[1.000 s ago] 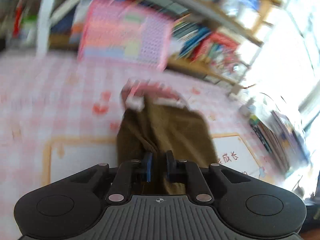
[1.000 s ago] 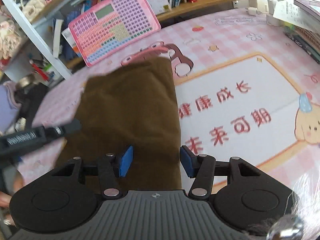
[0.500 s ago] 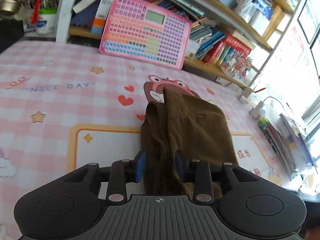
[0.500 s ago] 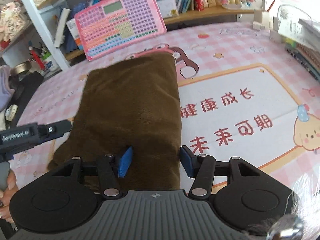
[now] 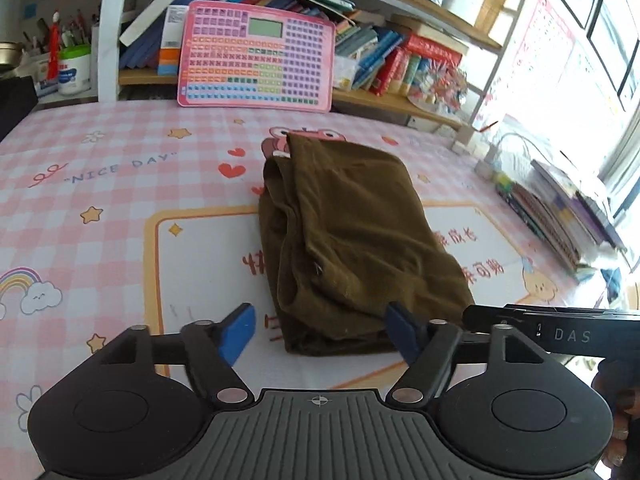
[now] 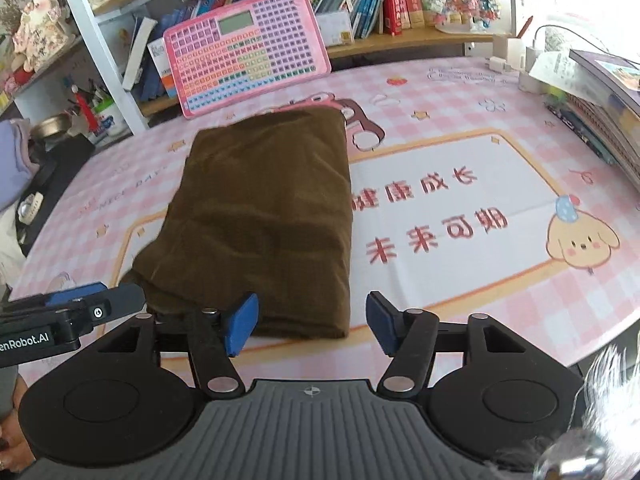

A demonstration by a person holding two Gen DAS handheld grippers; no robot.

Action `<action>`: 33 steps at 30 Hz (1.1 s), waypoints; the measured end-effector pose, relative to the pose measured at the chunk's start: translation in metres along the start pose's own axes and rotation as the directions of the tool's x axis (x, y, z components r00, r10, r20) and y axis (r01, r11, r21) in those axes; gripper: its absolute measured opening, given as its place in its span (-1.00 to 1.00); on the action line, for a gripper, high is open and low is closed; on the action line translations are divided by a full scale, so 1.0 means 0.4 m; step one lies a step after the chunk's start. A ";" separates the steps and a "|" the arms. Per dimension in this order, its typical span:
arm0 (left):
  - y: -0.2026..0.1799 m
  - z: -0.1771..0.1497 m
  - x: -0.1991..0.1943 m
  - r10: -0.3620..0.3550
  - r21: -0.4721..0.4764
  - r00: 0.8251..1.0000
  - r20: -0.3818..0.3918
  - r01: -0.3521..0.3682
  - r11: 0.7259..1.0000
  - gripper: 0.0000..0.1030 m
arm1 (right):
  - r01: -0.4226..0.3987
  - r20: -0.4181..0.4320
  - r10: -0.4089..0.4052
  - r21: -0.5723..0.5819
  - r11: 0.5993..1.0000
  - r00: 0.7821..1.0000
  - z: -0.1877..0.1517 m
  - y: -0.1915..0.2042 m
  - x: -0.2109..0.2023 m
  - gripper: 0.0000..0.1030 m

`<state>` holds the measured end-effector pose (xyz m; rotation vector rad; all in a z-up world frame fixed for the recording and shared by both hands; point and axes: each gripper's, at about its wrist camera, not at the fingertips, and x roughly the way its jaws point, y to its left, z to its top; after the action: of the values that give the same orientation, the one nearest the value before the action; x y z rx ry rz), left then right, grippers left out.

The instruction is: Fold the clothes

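Note:
A brown garment (image 5: 352, 232) lies folded into a long rectangle on the pink checked table mat (image 5: 120, 168); its left side shows bunched layers. It also shows in the right wrist view (image 6: 264, 216), smooth on top. My left gripper (image 5: 320, 330) is open and empty, its blue pads at the garment's near edge, not touching it. My right gripper (image 6: 310, 326) is open and empty, just in front of the garment's near right corner. Each gripper's side shows in the other's view.
A pink toy keyboard pad (image 5: 256, 66) leans against the bookshelf (image 5: 400, 60) at the back. Stacked books (image 6: 600, 108) and chargers sit at the table's right edge. A white jar (image 5: 74, 70) with pens stands back left.
My left gripper was shut on the brown garment, then opened and let it go; the garment now lies flat. My right gripper stayed open and pulled back slightly.

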<state>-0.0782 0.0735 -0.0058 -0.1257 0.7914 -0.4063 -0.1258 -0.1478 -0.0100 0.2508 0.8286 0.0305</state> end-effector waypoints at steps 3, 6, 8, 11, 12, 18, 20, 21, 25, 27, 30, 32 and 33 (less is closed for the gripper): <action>0.021 0.012 0.011 -0.020 -0.033 1.000 -0.009 0.019 0.999 0.68 | 0.002 -0.002 -0.002 0.024 1.000 1.000 -0.002 -0.011 -0.001 0.41; 0.057 0.042 0.047 -0.050 -0.119 0.998 -0.031 0.046 0.992 0.68 | -0.028 -0.013 0.029 0.098 0.995 0.999 0.016 -0.043 0.016 0.45; 0.077 0.063 0.076 -0.056 -0.172 0.998 -0.041 0.048 0.984 0.68 | -0.055 -0.048 0.064 0.165 0.985 0.997 0.032 -0.064 0.045 0.45; 0.100 0.088 0.128 -0.114 -0.239 0.991 -0.065 0.095 0.966 0.68 | -0.101 -0.081 0.124 0.243 0.965 0.989 0.055 -0.085 0.089 0.44; 0.105 0.093 0.146 -0.129 -0.254 0.989 -0.078 0.105 0.961 0.68 | -0.115 -0.089 0.142 0.258 0.959 0.986 0.063 -0.088 0.104 0.44; 0.122 0.098 0.225 -0.146 -0.330 0.981 -0.125 0.098 0.939 0.59 | -0.142 -0.127 0.202 0.374 0.917 0.971 0.098 -0.109 0.182 0.40; 0.116 0.098 0.235 -0.146 -0.362 0.980 -0.132 0.089 0.928 0.17 | -0.138 -0.128 0.190 0.336 0.932 0.973 0.106 -0.094 0.186 0.21; 0.108 0.100 0.236 -0.130 -0.366 0.982 -0.135 0.073 0.928 -0.04 | -0.135 -0.124 0.178 0.296 0.946 0.976 0.111 -0.080 0.184 0.07; 0.026 0.121 0.187 -0.026 -0.214 0.997 -0.077 0.009 0.977 -0.48 | -0.115 -0.100 0.128 0.123 0.986 0.987 0.129 -0.023 0.169 -0.58; -0.008 0.118 0.160 -0.008 -0.129 0.999 -0.049 0.001 0.992 -0.48 | -0.093 -0.045 0.092 -0.018 0.996 0.995 0.121 0.016 0.132 -0.60; 0.021 0.104 0.168 -0.052 -0.177 0.995 -0.083 0.037 0.983 -0.39 | -0.109 -0.082 0.113 0.049 0.993 0.990 0.106 -0.013 0.125 -0.59; 0.053 0.096 0.183 -0.088 -0.238 0.990 -0.109 0.060 0.969 -0.26 | -0.129 -0.121 0.148 0.148 0.980 0.982 0.097 -0.054 0.145 -0.46; 0.069 0.092 0.191 -0.107 -0.268 0.987 -0.122 0.071 0.961 -0.11 | -0.138 -0.128 0.163 0.185 0.973 0.978 0.095 -0.070 0.153 -0.30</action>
<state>0.0046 0.0666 -0.0381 -0.3868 0.9746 -0.3966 -0.0586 -0.1753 -0.0364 0.4818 0.9541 0.1195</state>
